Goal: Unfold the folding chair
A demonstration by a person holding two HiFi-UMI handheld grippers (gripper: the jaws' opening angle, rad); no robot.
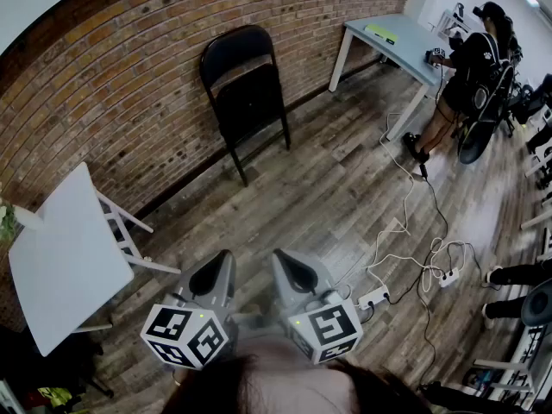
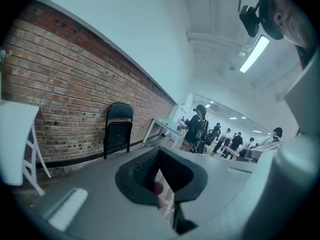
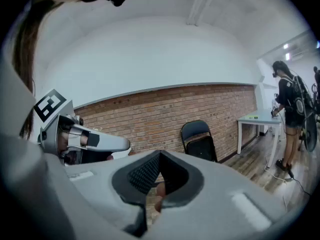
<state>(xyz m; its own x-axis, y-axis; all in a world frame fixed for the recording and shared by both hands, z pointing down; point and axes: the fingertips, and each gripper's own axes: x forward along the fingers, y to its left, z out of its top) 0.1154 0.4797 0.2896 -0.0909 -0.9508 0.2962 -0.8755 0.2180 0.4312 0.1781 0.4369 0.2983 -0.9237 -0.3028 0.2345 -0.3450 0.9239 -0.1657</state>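
A black folding chair (image 1: 246,93) stands folded flat against the brick wall, its seat upright under the backrest. It also shows far off in the left gripper view, chair (image 2: 118,129), and in the right gripper view, chair (image 3: 198,140). My left gripper (image 1: 218,264) and right gripper (image 1: 291,264) are side by side low in the head view, well short of the chair, over the wooden floor. Both point toward the wall. The left gripper (image 2: 159,154) is shut with nothing in it. The right gripper (image 3: 160,156) is likewise shut and holds nothing.
A white folding table (image 1: 65,257) stands at the left by the wall. A pale blue table (image 1: 388,37) is at the back right, with a person (image 1: 470,67) beside it. White cables and a power strip (image 1: 373,298) lie on the floor to the right.
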